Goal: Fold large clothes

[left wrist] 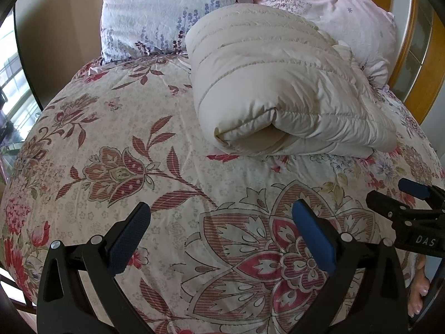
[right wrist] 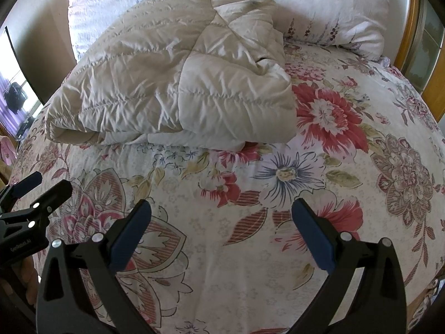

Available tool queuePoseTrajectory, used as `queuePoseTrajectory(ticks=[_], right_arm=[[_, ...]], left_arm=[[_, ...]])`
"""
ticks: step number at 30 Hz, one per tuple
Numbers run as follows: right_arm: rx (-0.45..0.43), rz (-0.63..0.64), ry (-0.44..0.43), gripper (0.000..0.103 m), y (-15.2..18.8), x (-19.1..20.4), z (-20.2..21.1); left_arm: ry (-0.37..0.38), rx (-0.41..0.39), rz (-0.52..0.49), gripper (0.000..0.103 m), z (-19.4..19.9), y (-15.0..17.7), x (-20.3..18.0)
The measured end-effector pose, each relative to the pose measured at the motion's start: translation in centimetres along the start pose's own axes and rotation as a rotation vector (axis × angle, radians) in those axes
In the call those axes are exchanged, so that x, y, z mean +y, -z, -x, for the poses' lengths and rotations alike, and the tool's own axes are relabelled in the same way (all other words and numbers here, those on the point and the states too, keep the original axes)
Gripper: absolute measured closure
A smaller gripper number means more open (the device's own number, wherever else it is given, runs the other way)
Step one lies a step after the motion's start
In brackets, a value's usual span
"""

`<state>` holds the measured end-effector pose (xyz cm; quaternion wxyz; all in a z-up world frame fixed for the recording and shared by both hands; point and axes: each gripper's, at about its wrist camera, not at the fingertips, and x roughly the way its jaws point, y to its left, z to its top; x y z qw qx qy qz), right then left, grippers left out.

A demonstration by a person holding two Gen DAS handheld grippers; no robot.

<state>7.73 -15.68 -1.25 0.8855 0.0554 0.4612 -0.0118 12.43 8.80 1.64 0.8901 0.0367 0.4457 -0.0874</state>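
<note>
A cream quilted padded coat [left wrist: 278, 89] lies folded into a thick bundle on the floral bedspread [left wrist: 139, 167], near the pillows. It also shows in the right wrist view [right wrist: 178, 83]. My left gripper [left wrist: 221, 232] is open and empty, hovering above the bedspread well short of the coat. My right gripper [right wrist: 221, 232] is open and empty too, over the bedspread in front of the coat. Each gripper shows at the edge of the other's view: the right one [left wrist: 395, 197] and the left one [right wrist: 47, 186].
Two floral pillows [left wrist: 167, 14] [right wrist: 319, 8] lie behind the coat at the head of the bed. A wooden headboard frame [left wrist: 417, 69] stands at the right. A window [left wrist: 11, 83] is at the left. Bare toes [left wrist: 418, 292] show at lower right.
</note>
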Motion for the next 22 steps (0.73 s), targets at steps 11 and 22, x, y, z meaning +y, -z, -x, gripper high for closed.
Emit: queuePoseTrajectory(ticks=[11,22], right_arm=[[0.006,0.002,-0.005,0.002,0.05,-0.08,-0.12],[0.006,0.002,-0.006,0.002,0.09,-0.08,-0.11]], left_arm=[[0.000,-0.001,0.004,0.001,-0.11,0.08,0.11],[0.000,0.004,0.005,0.001,-0.14,0.10,0.04]])
